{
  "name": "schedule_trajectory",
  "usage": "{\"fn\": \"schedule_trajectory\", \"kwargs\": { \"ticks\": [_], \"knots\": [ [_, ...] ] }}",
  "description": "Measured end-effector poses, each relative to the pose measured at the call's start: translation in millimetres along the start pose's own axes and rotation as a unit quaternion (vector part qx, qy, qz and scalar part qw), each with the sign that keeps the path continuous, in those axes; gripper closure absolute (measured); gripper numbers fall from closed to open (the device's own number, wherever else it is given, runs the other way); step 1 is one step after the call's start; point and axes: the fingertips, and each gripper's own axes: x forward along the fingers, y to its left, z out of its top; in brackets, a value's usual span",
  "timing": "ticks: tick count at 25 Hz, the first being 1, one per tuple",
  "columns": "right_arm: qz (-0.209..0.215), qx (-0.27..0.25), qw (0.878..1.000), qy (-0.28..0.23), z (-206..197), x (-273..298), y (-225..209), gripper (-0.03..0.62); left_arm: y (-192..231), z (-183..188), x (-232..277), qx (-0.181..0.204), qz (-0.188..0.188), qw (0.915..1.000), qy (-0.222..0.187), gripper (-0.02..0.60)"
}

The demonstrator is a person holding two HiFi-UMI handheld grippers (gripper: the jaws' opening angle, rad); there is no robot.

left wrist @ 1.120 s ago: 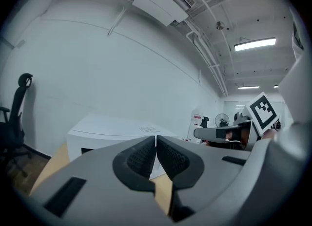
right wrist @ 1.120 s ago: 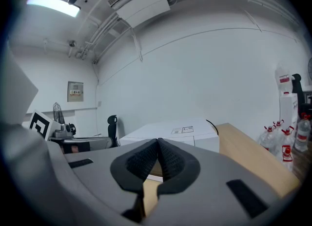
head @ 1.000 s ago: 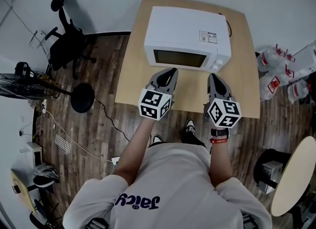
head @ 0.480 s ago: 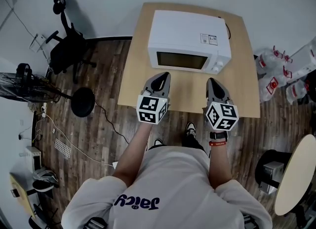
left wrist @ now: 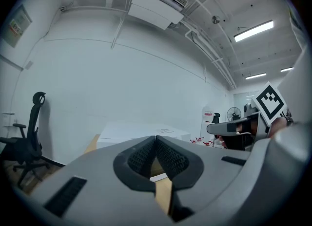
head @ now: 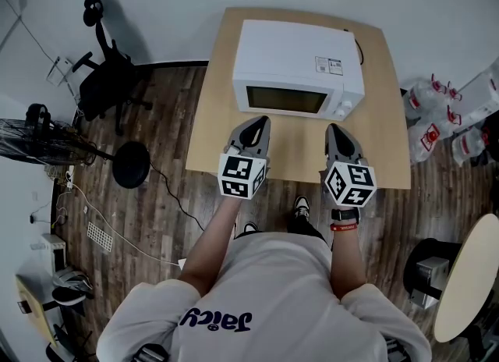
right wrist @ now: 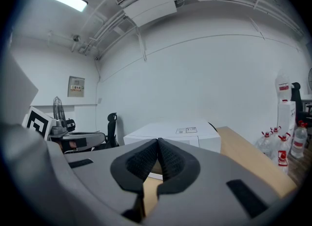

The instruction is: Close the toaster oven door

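A smooth, white, box-shaped toaster oven (head: 300, 56) is seen on a light wooden table (head: 390, 150), with its dark glass door (head: 284, 101) shut flat. The grey left gripper (head: 254, 123) and grey right gripper (head: 337, 128) are held just in front of it, not touching it. Both pairs of bumpy black pads (left wrist: 170, 159) are pressed together, with nothing between them.

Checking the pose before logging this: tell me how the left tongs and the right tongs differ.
The left tongs face the glass door of the toaster oven; the right tongs face its knob end. The right wrist wears a red band; the left wrist is bare. Both tongs are shut, empty and short of the oven, above the table.
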Motion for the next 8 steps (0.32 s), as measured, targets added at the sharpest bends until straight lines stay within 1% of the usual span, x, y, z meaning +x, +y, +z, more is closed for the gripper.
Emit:
{"fn": "schedule_trajectory", "kwargs": {
  "ticks": [4,8],
  "knots": [
    [0.007,0.0,1.0,0.003,0,11,-9,0.579,-3,-3,16,0.011,0.003,0.9999,0.009,0.561],
    [0.014,0.0,1.0,0.005,1,25,-23,0.579,-10,-7,38,0.013,-0.002,0.9998,0.014,0.561]
  ]
}}
